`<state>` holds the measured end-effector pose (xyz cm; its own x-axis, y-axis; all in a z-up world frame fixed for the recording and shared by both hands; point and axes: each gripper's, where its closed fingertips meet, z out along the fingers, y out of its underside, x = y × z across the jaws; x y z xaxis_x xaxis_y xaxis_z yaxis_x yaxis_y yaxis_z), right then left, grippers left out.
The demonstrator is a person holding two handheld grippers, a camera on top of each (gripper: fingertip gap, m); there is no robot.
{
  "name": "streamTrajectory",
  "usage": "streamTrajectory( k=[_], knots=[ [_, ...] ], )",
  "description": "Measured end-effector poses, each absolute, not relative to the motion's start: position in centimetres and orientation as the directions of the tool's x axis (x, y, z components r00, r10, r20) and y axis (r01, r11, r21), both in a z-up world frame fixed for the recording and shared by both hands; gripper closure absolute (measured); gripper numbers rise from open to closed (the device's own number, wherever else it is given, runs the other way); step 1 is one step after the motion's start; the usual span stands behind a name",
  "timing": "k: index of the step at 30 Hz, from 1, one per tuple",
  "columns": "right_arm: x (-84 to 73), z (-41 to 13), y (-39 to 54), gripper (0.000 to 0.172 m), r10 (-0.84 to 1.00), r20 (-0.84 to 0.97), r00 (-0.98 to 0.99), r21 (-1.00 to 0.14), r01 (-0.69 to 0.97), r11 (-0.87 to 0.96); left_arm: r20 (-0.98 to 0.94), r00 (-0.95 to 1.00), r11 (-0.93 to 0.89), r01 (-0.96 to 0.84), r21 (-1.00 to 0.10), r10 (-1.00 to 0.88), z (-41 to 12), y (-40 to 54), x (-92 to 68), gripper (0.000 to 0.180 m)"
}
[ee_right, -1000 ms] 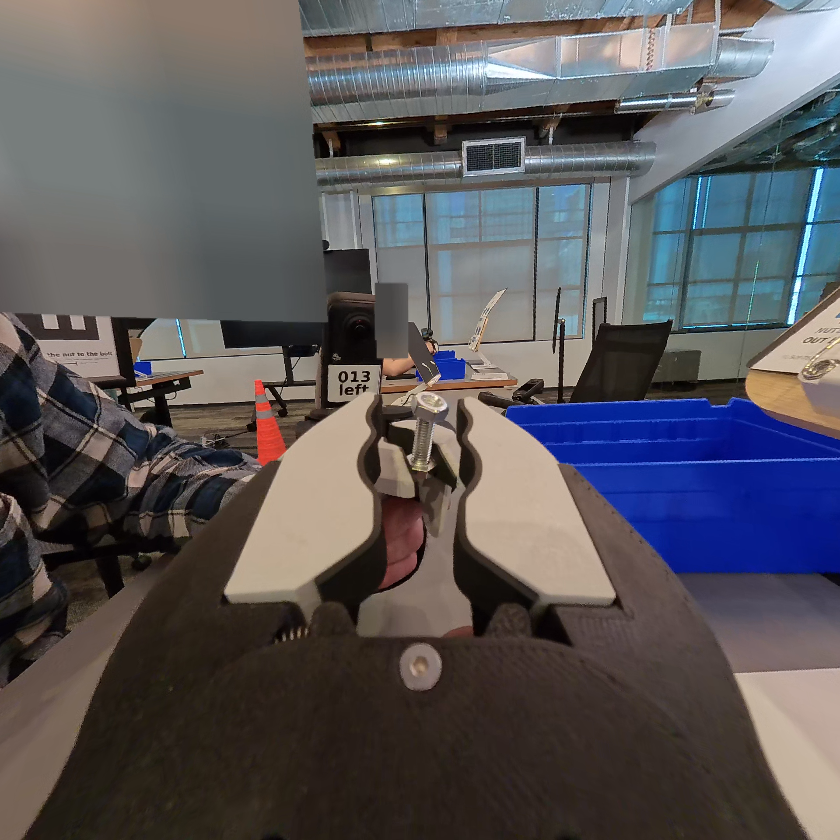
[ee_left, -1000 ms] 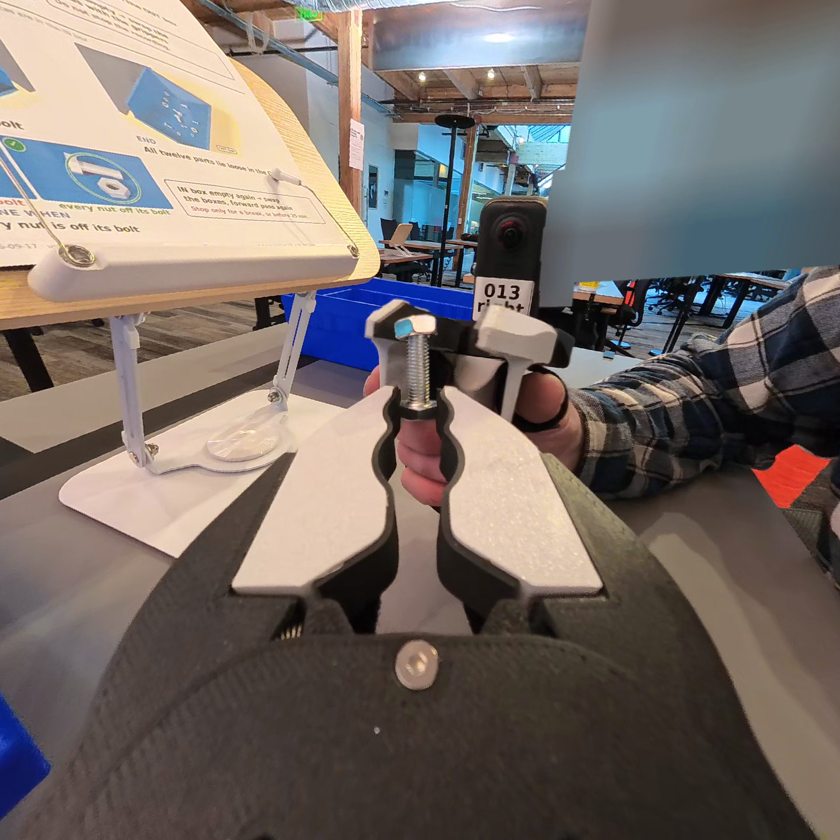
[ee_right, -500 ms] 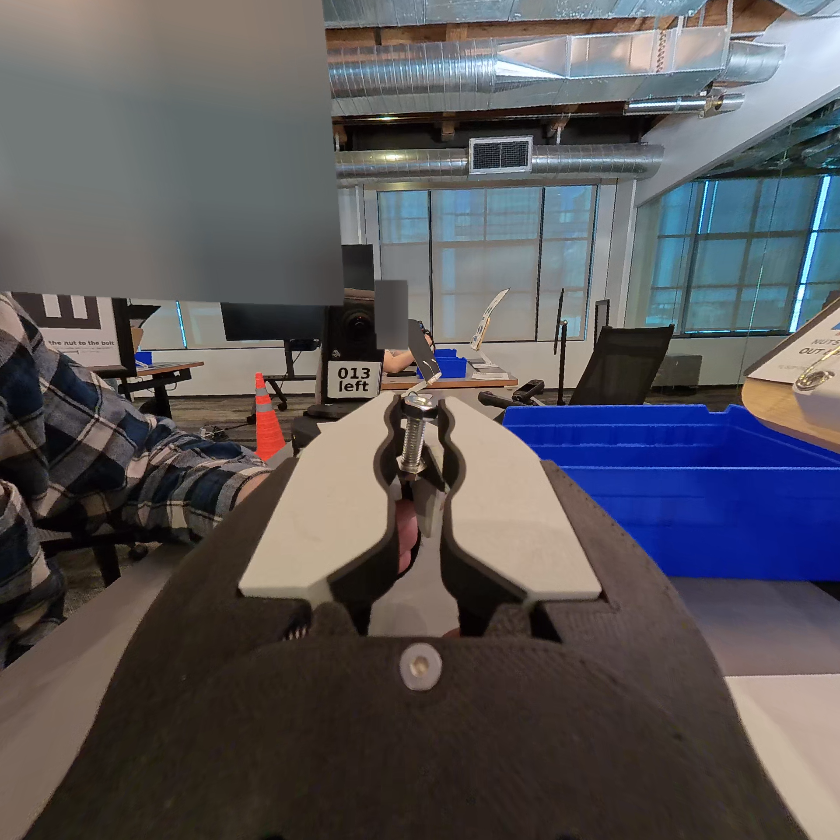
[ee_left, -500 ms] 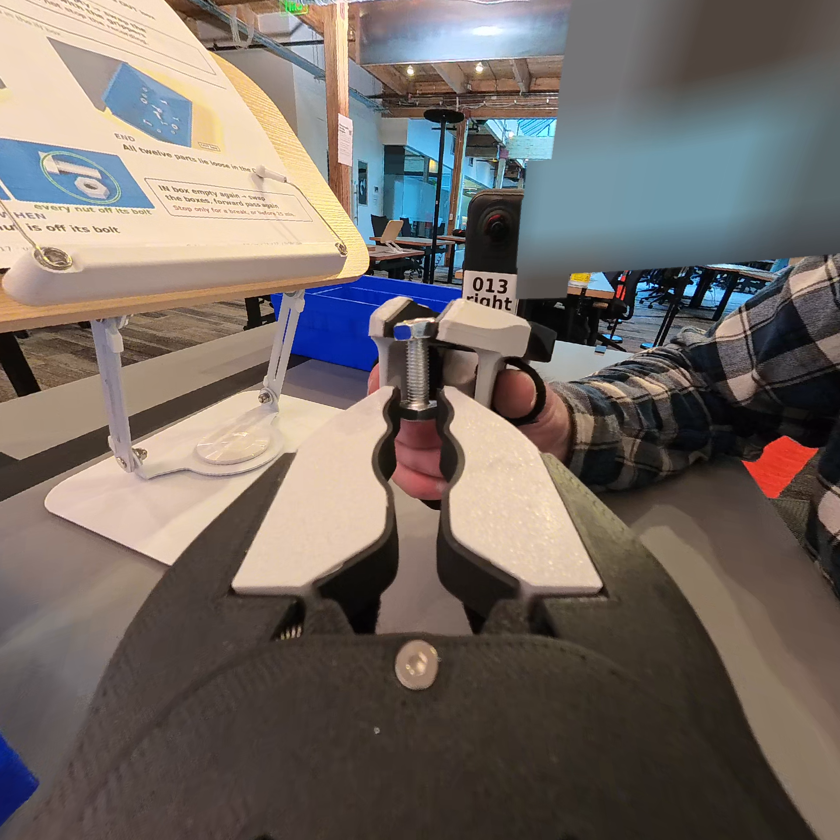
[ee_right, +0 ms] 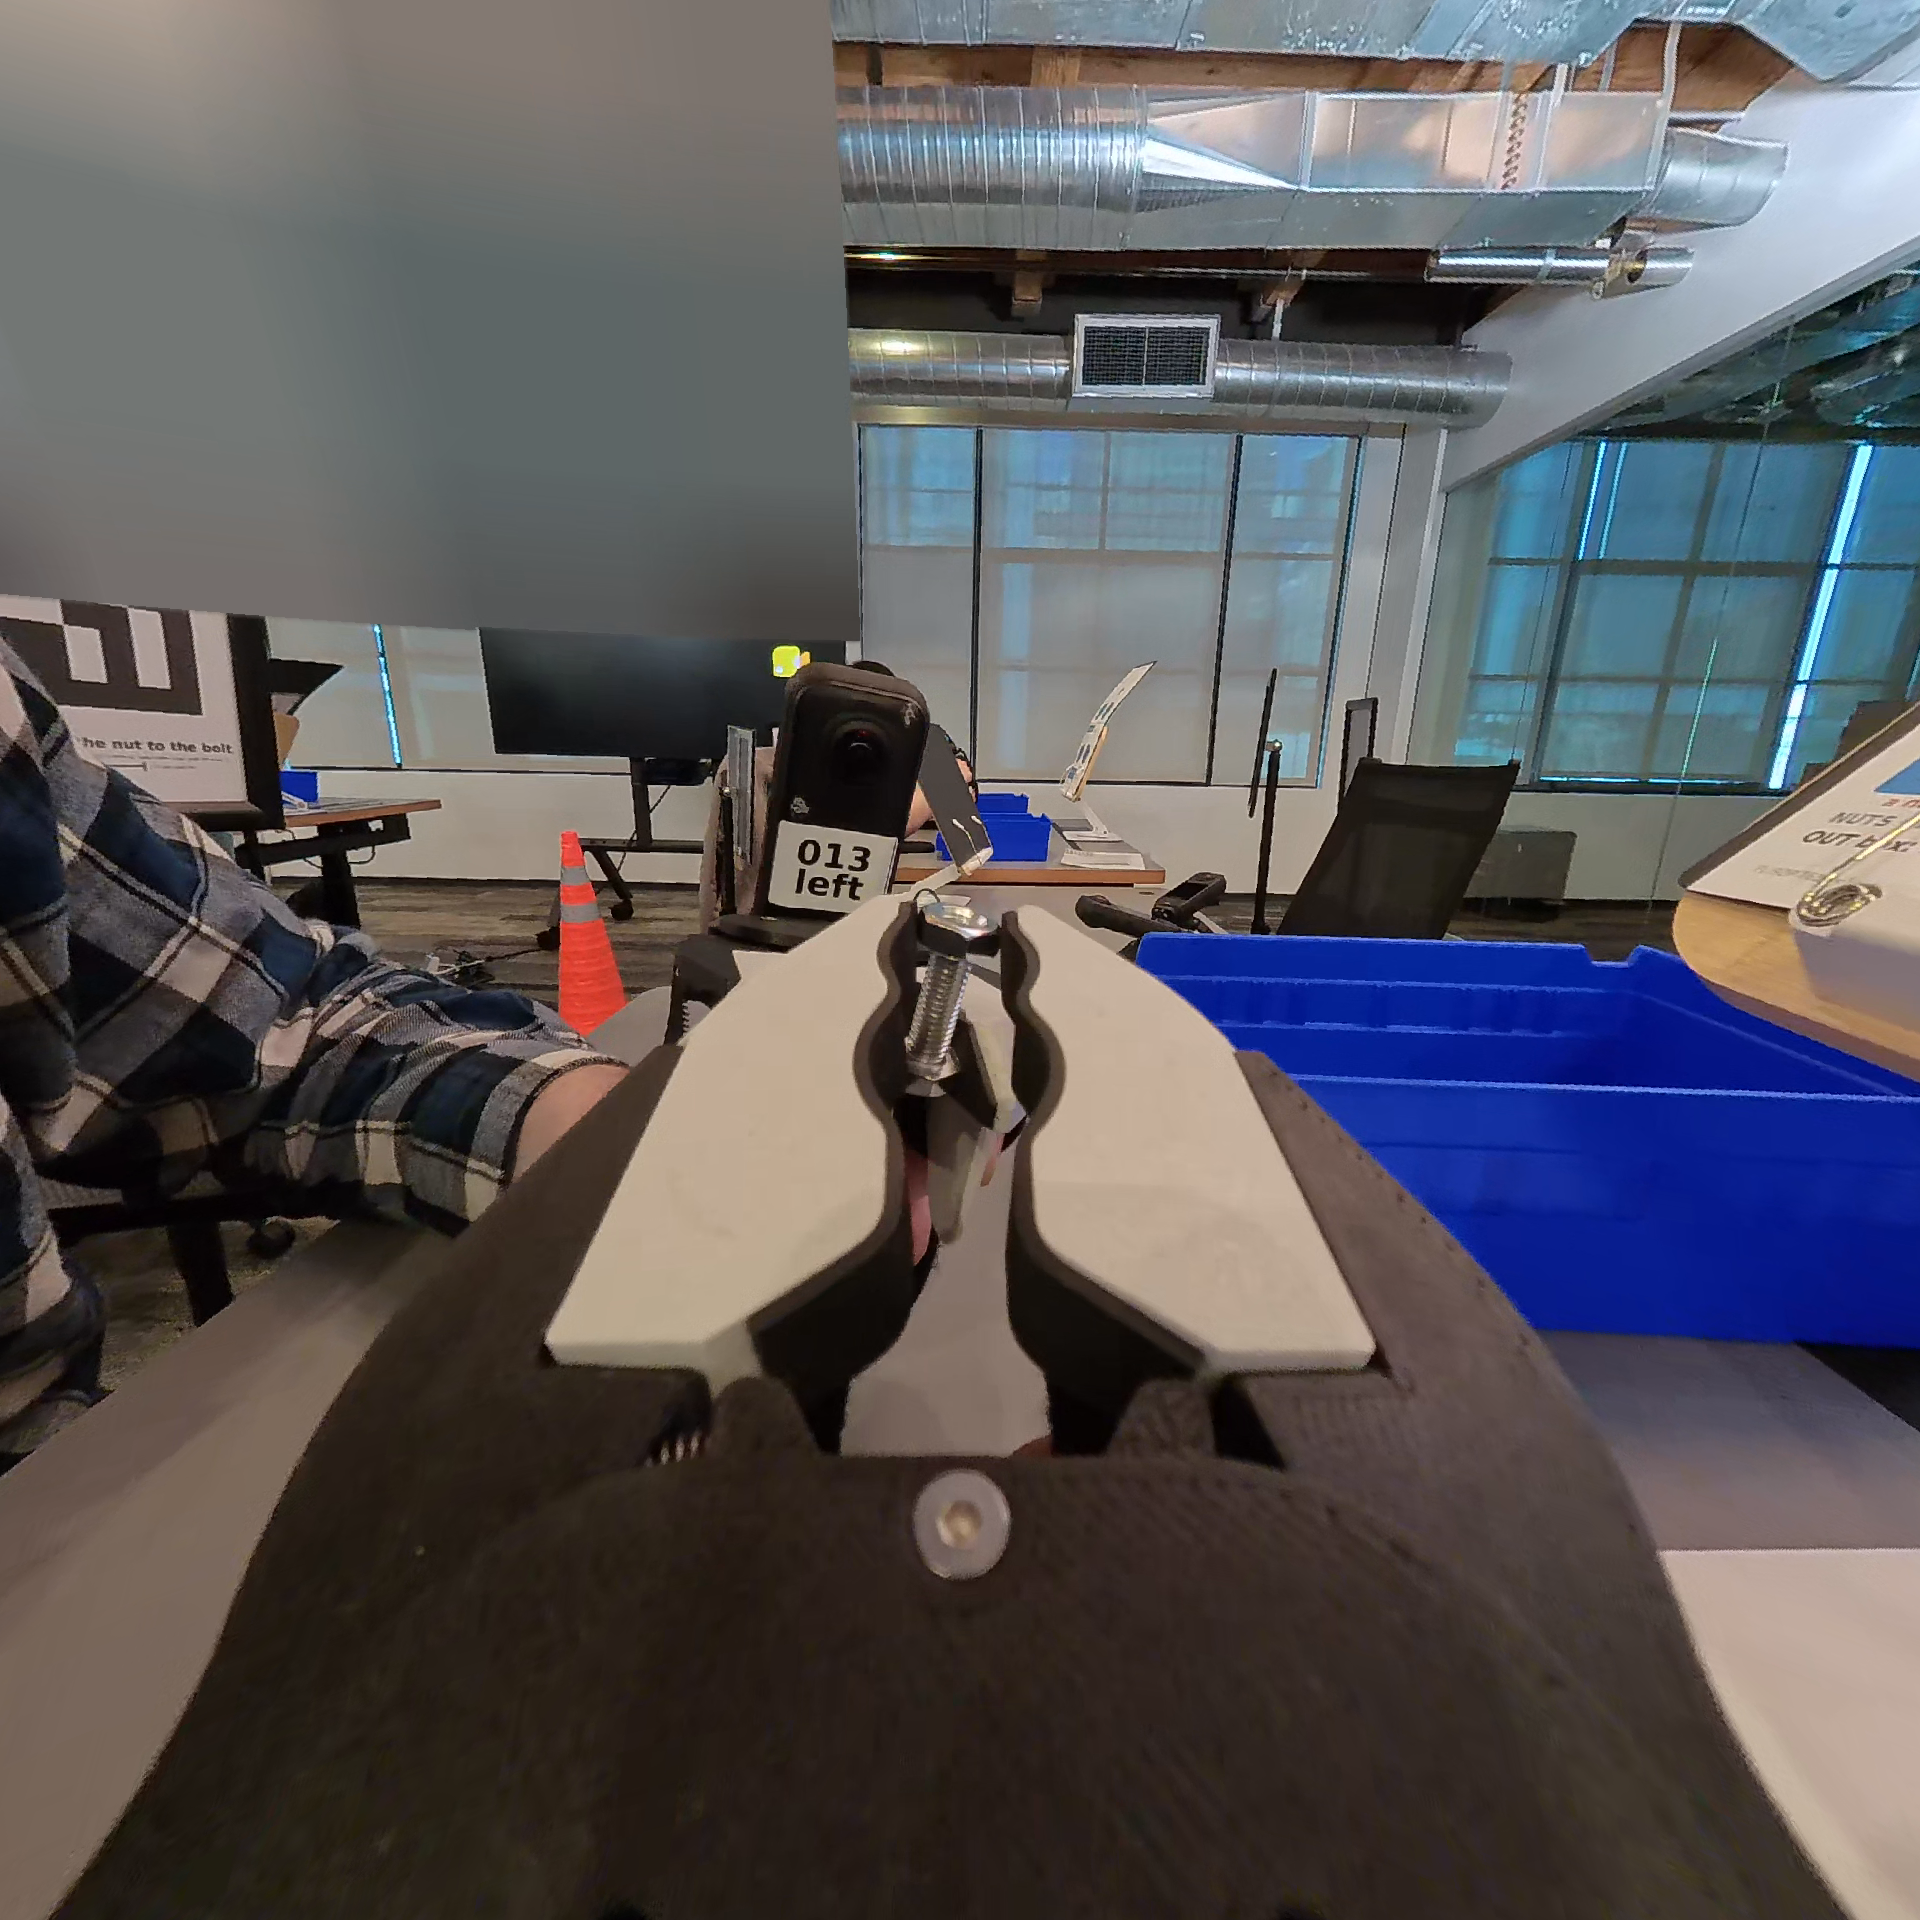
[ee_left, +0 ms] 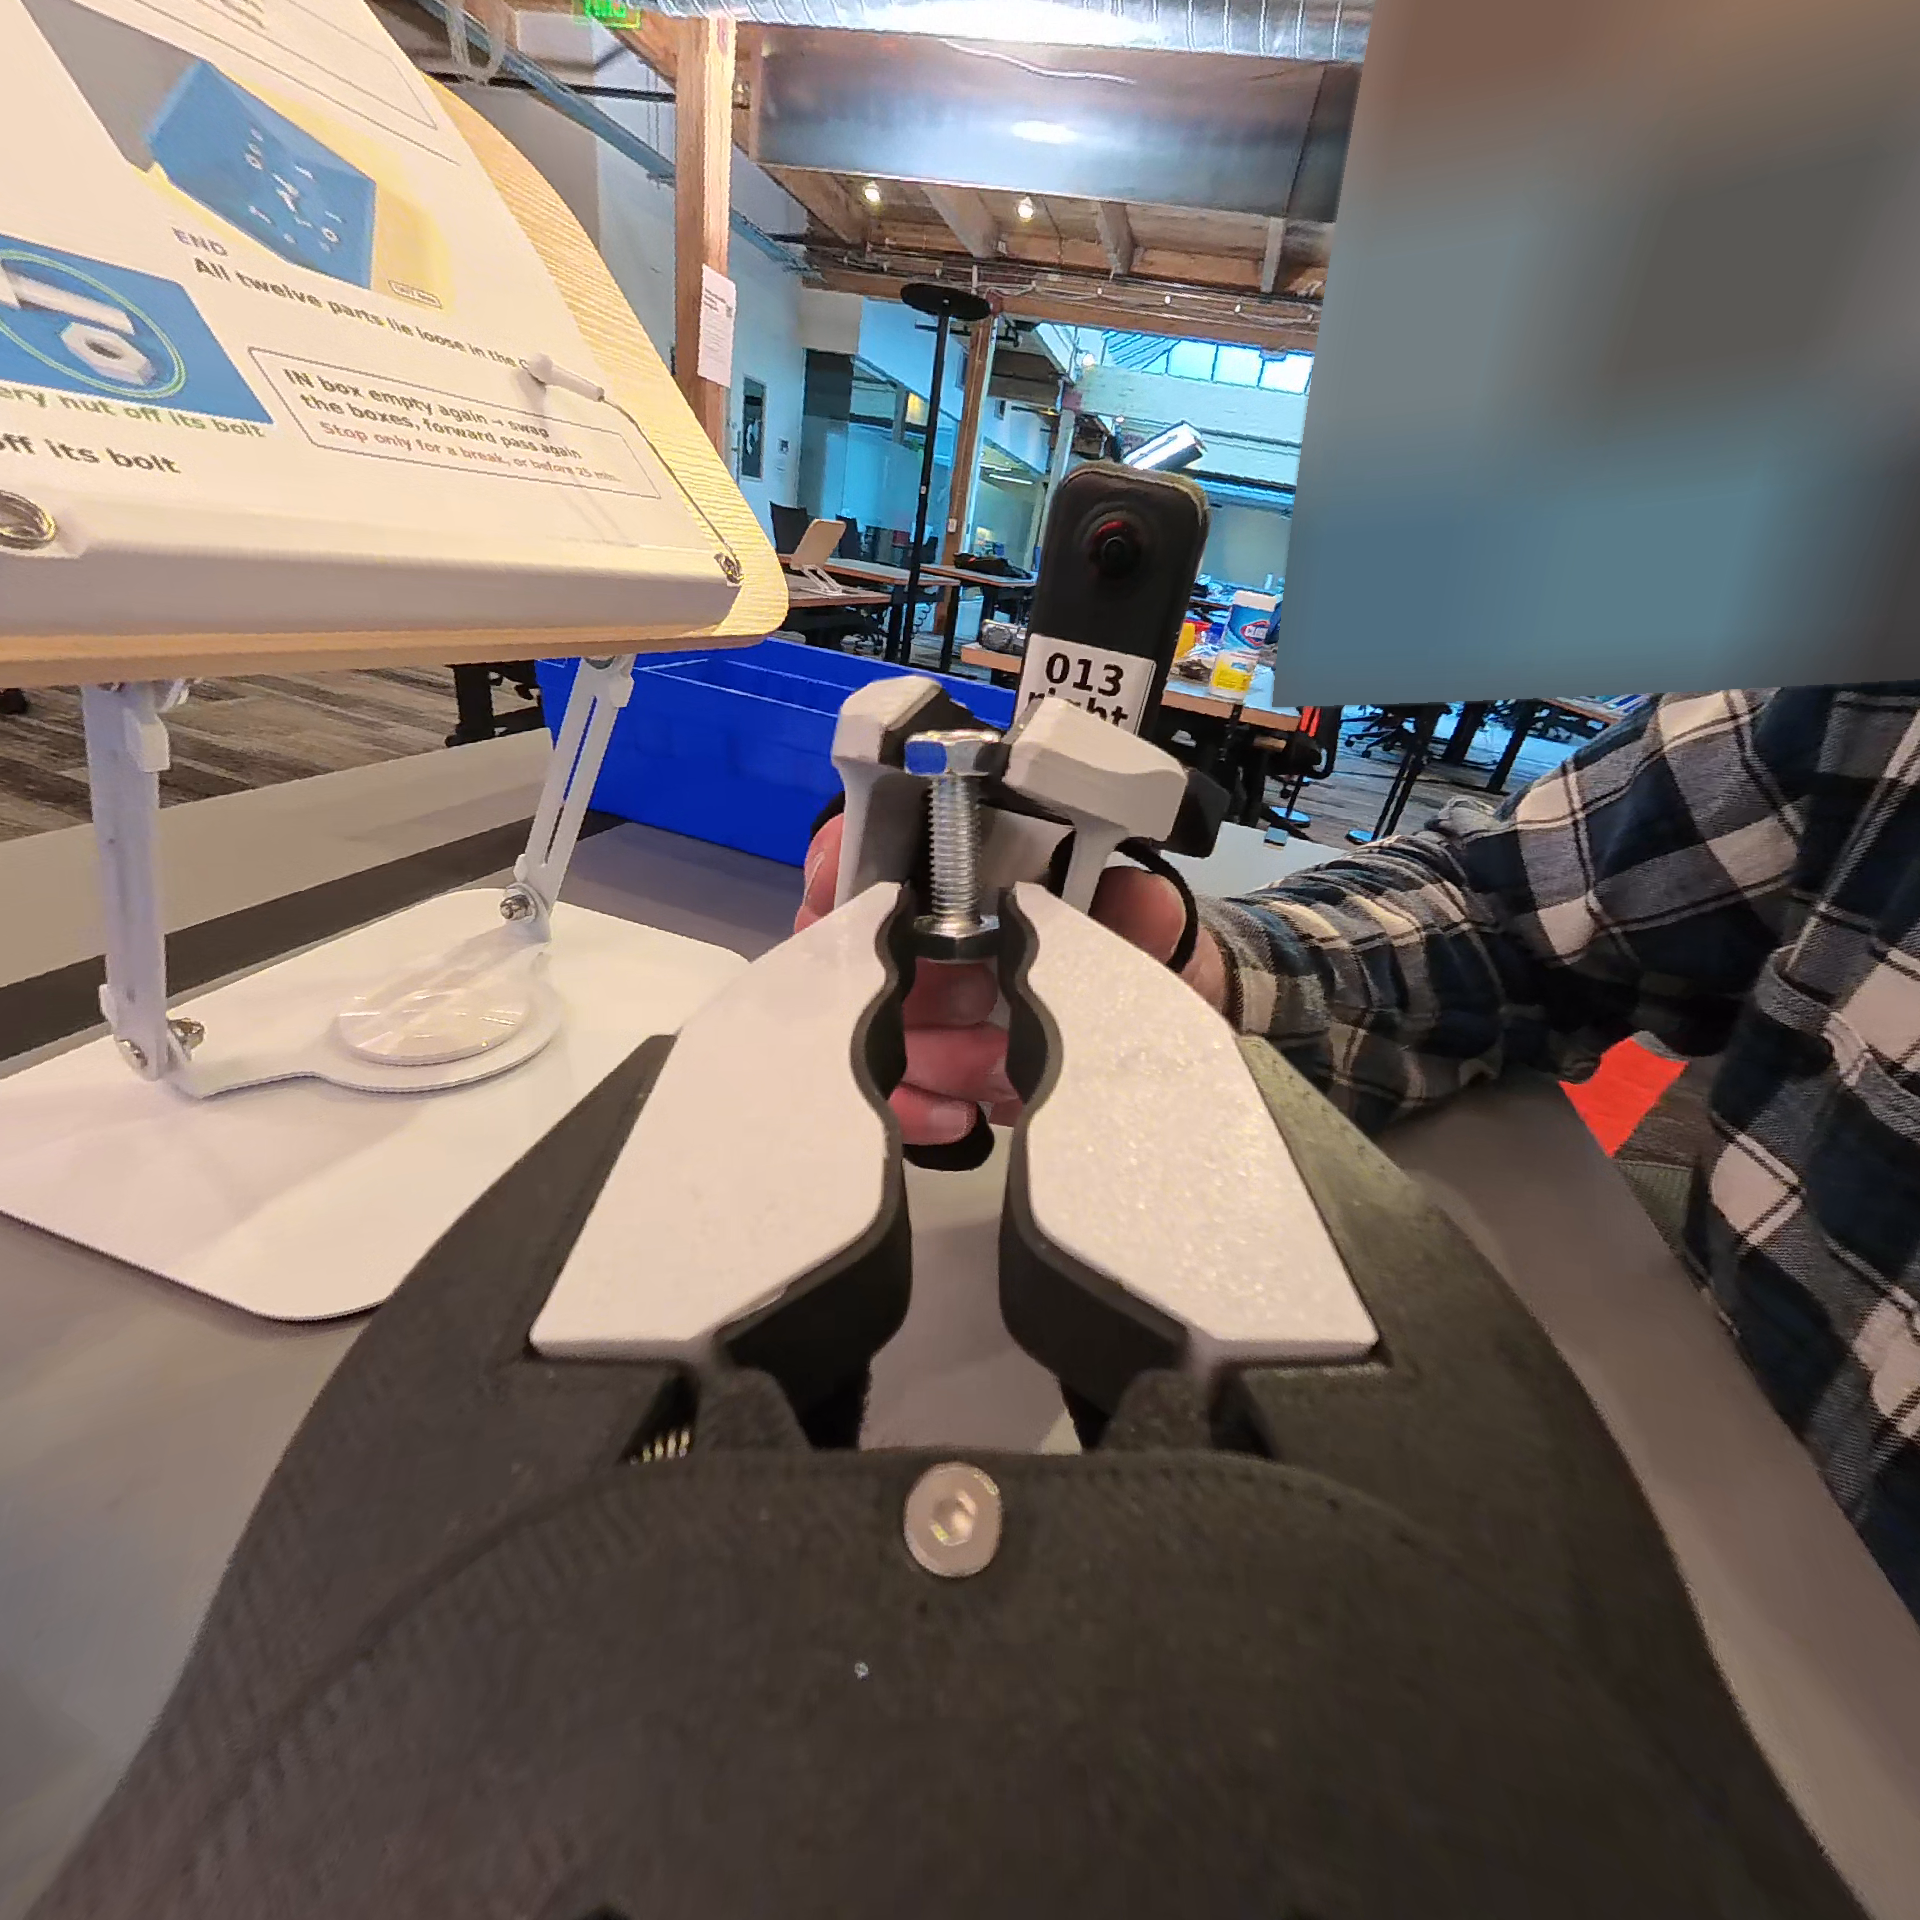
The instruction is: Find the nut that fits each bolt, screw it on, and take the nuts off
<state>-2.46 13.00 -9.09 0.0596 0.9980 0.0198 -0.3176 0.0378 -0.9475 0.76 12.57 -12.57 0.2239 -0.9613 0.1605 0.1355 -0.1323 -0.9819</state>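
Standing upright, bolt (ee_left: 954,831): right gripper (ee_right: 958,935) pinches head, left gripper (ee_left: 956,930) pinches nut (ee_left: 954,928).

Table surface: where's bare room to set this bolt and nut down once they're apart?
Bare grey table lies left of the left gripper, in front of the white stand base. More shows beside the blue bin. Between both grippers it is crowded.

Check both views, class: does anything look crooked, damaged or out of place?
Nothing stands out. The bolt stands upright between the two tools: the right tool grips its head, the left tool grips the nut at its lower end. The blue bin sits level.
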Motion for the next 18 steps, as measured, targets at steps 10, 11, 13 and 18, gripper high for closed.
streamTrajectory(
  k=[10, 11, 13, 18],
  knots=[
    [-2.55, -9.10, 13.10, 0.146, 0.998, 0.009, 0.069, -0.949, -0.314, 0.030, 0.155, 0.230, -0.126, 0.136, -0.983, -0.961, -12.52, 12.66, 0.67, 0.166],
    [-2.56, -9.10, 13.12, 0.144, 0.998, 0.004, 0.068, -0.949, -0.315, 0.025, 0.154, 0.231, -0.125, 0.134, -0.983, -0.961, -12.55, 12.65, 0.68, 0.166],
    [-2.61, -9.14, 13.11, 0.145, 0.998, 0.003, 0.066, -0.950, -0.312, 0.023, 0.153, 0.232, -0.125, 0.133, -0.983, -0.961, -12.59, 12.67, 0.69, 0.166],
    [-2.69, -9.13, 12.79, 0.147, 0.999, 0.007, 0.049, -0.951, -0.309, 0.022, 0.150, 0.242, -0.120, 0.136, -0.984, -0.959, -12.46, 12.83, 0.44, 0.166]
  ],
)
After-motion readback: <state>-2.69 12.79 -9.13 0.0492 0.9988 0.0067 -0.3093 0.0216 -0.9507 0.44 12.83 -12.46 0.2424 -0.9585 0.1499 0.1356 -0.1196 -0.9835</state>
